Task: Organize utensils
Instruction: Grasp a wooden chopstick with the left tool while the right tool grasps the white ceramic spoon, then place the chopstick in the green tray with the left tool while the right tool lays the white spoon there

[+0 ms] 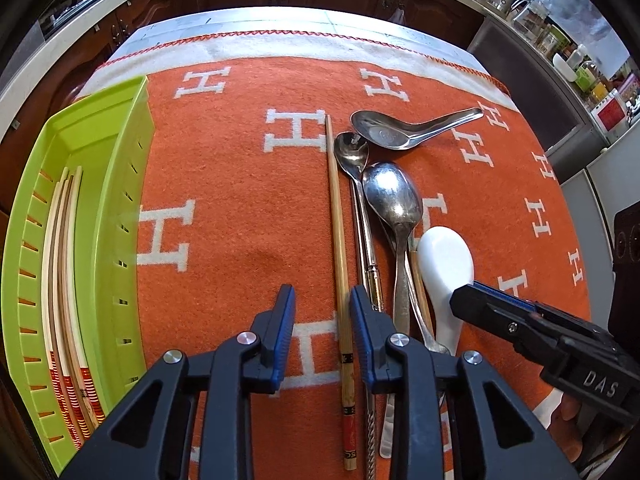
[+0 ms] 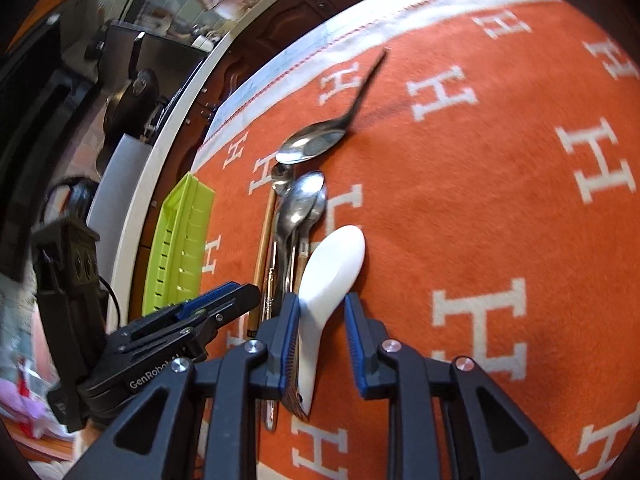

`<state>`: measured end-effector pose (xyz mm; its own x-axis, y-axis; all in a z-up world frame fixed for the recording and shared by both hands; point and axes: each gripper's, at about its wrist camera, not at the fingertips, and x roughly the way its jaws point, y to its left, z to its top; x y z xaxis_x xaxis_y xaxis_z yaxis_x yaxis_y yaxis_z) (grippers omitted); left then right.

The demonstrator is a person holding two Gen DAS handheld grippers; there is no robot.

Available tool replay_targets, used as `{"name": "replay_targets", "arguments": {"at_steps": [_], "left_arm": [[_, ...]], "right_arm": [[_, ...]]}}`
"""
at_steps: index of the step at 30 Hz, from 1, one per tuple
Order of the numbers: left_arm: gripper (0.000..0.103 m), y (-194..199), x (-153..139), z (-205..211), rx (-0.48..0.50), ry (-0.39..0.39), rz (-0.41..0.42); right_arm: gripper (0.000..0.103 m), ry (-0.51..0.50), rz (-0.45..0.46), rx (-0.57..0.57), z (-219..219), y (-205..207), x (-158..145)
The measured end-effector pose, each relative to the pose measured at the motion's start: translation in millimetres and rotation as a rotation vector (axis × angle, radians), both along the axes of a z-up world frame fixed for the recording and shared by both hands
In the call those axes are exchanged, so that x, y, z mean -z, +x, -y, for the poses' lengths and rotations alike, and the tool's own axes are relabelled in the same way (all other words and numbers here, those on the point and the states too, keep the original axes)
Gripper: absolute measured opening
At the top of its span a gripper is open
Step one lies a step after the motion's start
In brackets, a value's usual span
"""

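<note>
Two grippers are hanging over a pile of utensils on an orange cloth [image 1: 224,184]. The left gripper [image 1: 322,300] is straddling a bamboo chopstick [image 1: 338,240], its fingers narrow yet clear of the stick on both sides. The right gripper [image 2: 322,308] is straddling the white spoon [image 2: 332,264], fingers narrow; whether the left pad touches it I cannot tell. Steel spoons [image 1: 394,196] are lying between the two. More chopsticks [image 1: 66,280] are lying in the green tray [image 1: 116,208] at the left.

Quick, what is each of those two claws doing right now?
Left gripper: open, straddling a wooden chopstick, not gripping it.
Right gripper: open around the white spoon, not clamped on it.
</note>
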<state>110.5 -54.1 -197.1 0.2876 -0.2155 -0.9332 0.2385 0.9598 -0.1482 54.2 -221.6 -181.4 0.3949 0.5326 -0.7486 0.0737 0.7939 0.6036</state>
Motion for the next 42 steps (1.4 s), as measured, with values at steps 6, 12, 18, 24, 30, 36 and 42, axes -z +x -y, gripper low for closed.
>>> {"name": "replay_targets", "arguments": {"at_steps": [6, 12, 18, 24, 30, 36, 42], "left_arm": [[0.026, 0.1, 0.6, 7.5, 0.013, 0.036, 0.015], [0.007, -2.0, 0.7, 14.1, 0.031, 0.053, 0.021], [0.004, -2.4, 0.7, 8.0, 0.01, 0.014, 0.013], [0.004, -7.7, -15.6, -4.1, -0.007, -0.003, 0.043], [0.004, -24.6, -55.9, -15.0, 0.002, 0.001, 0.119], [0.004, -39.8, -89.0, -45.8, -0.046, 0.04, 0.203], [0.004, -48.3, -100.6, -89.8, -0.127, 0.113, 0.26]], "right_arm": [[0.022, -0.028, -0.014, -0.04, -10.8, 3.8, 2.2], [0.015, -0.036, 0.01, -0.042, -12.8, 2.1, 0.6], [0.009, -0.041, 0.022, -0.025, -5.1, -1.8, -3.6], [0.008, -0.043, 0.03, -0.01, 1.2, -8.9, -12.4], [0.008, -0.058, 0.069, -0.033, -3.8, -17.4, -33.0], [0.008, -0.082, 0.136, -0.119, -32.8, -21.7, -65.7], [0.008, -0.106, 0.186, -0.24, -80.6, -18.5, -89.7]]}}
